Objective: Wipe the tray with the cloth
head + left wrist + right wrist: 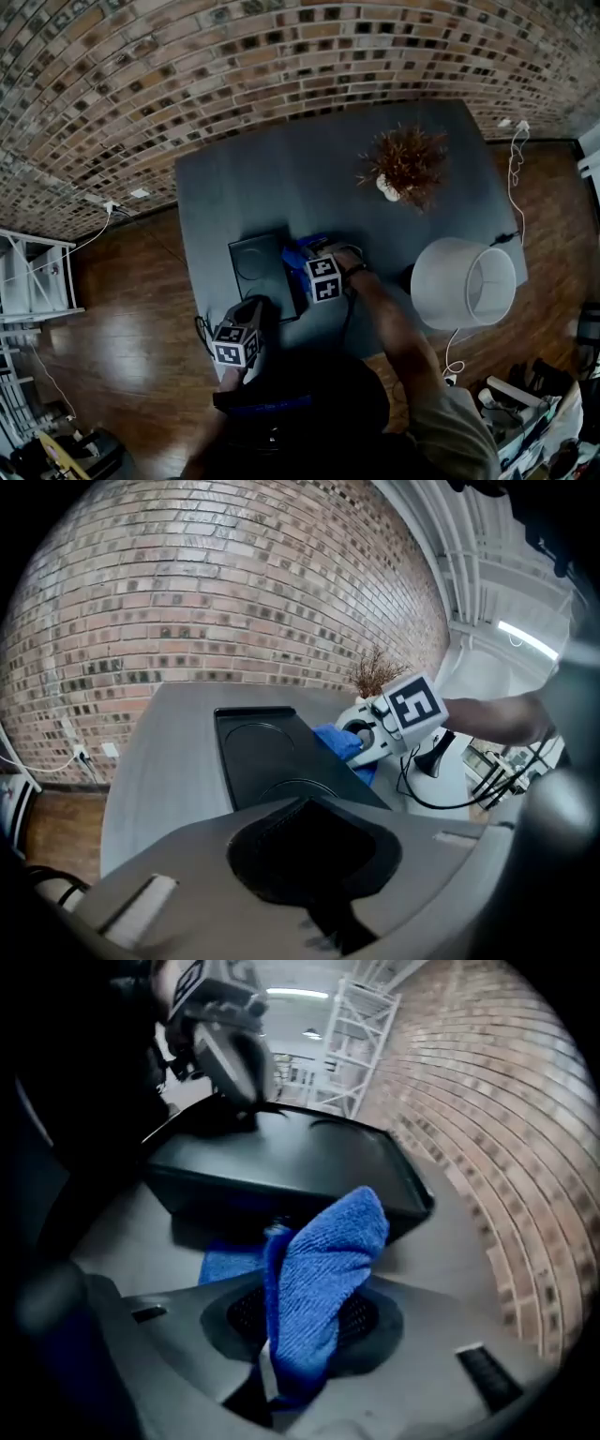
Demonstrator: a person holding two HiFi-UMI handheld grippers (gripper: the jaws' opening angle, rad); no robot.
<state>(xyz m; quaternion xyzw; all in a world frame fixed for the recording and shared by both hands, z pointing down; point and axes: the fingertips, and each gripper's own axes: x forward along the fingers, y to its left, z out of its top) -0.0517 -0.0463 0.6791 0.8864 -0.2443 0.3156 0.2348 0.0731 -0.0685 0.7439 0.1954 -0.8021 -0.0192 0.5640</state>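
Cloth of blue knitted microfibre is bunched in your right gripper, whose jaws are clenched on one fold so the loose tail can drag; it sits just beside the right edge of the flat black rectangular tray, tail on the dark grey bench, seemingly poised for a stroke. Your left gripper is closed at the tray's near corner, likely to stop it sliding under the wipe; whether it nips the rim I cannot tell.
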